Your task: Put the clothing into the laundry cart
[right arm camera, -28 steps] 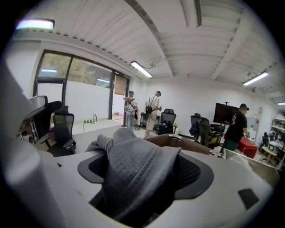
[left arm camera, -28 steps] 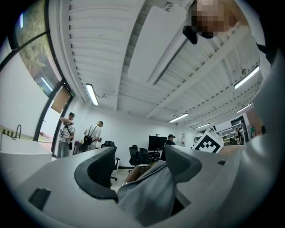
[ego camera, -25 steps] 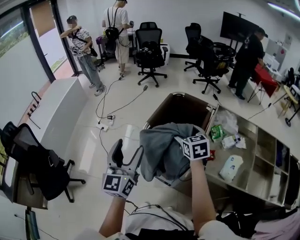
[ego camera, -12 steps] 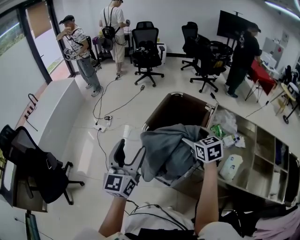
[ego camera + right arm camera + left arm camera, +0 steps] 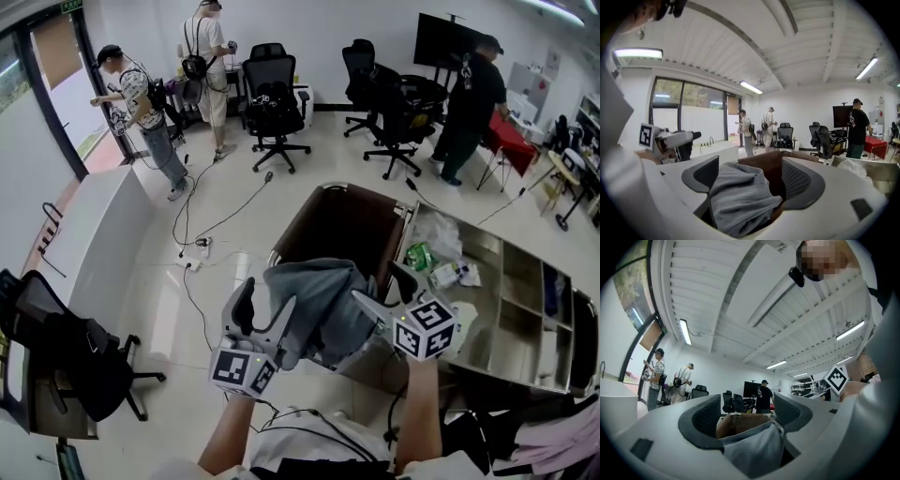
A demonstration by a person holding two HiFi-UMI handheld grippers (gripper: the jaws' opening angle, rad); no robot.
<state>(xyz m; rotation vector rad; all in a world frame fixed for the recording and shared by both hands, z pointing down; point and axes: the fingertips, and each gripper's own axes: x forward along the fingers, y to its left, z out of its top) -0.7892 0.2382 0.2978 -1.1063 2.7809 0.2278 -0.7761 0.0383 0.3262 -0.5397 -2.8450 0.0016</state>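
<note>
A grey piece of clothing (image 5: pixel 314 300) hangs bunched over the near rim of the brown laundry cart (image 5: pixel 342 220). My left gripper (image 5: pixel 262 314) is at the clothing's left edge with its jaws wide open. In the left gripper view the clothing (image 5: pixel 754 451) lies low between the jaws, with the cart (image 5: pixel 740 420) behind it. My right gripper (image 5: pixel 380 286) is at the clothing's right side and is also open. In the right gripper view the clothing (image 5: pixel 738 197) rests against the left jaw, and a gap to the right jaw shows the cart (image 5: pixel 768 161).
A metal shelf unit (image 5: pixel 506 300) with bags and packets stands right of the cart. A black chair (image 5: pixel 66 347) is at the near left, beside a white counter (image 5: pixel 103 234). Cables (image 5: pixel 202 253) trail over the floor. Office chairs and three people are at the back.
The right gripper has drawn back toward me and to the right. The clothing has sunk lower onto the cart's near rim. The left gripper has stayed about where it was.
</note>
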